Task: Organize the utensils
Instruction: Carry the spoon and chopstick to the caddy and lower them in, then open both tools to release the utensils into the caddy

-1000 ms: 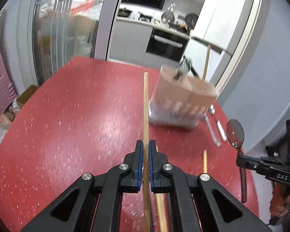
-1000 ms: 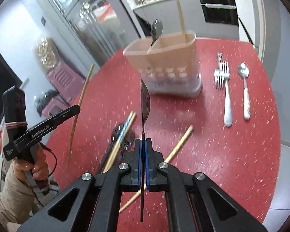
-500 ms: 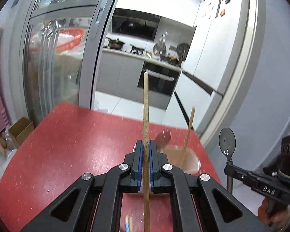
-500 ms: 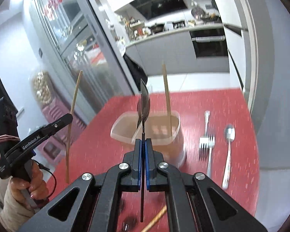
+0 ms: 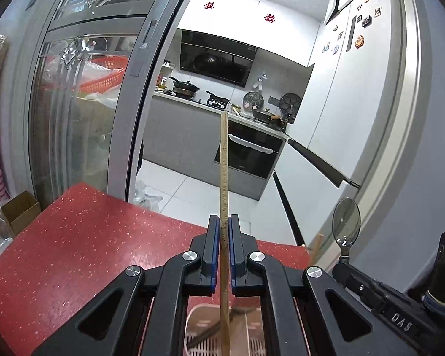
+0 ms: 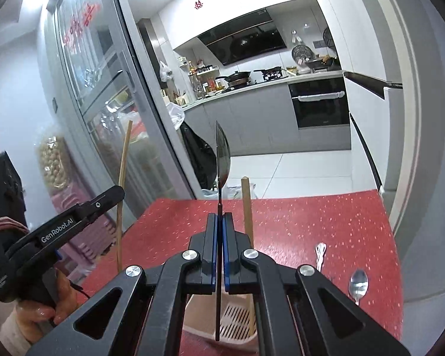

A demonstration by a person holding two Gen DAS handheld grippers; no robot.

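Left wrist view: my left gripper [image 5: 224, 228] is clamped on a wooden chopstick [image 5: 224, 163], pads pinching it abt mid-length, stick running straight up past the tips and down behind the jaws. Its lower end hangs over the pink utensil holder [image 5: 198, 326], seen btwn the gripper arms at bottom of frame; something dark lies inside the holder, can't tell what. Red speckled table [image 5: 74, 252] spreads below and to the left. At far right I see the right gripper [image 5: 345, 262] w/ a black spoon [image 5: 346, 219] standing bowl-up in it.

Right wrist view: right gripper [image 6: 219, 225] pinched tight on the spoon [image 6: 222, 154], handle thin btwn the blue pads, bowl edge-on and pointing up. Handle's lower end hangs above the holder [image 6: 237, 317], slotted base visible. A second wooden chopstick [image 6: 247, 207] stands in the holder, just right of my jaws. On the table [image 6: 326, 216] to the right lie a fork [image 6: 320, 252] and a silver spoon [image 6: 358, 283], side by side, apart from the holder. Left gripper [image 6: 115, 192] at left w/ its chopstick [image 6: 123, 184] upright, a hand [image 6: 38, 311] on its grip.
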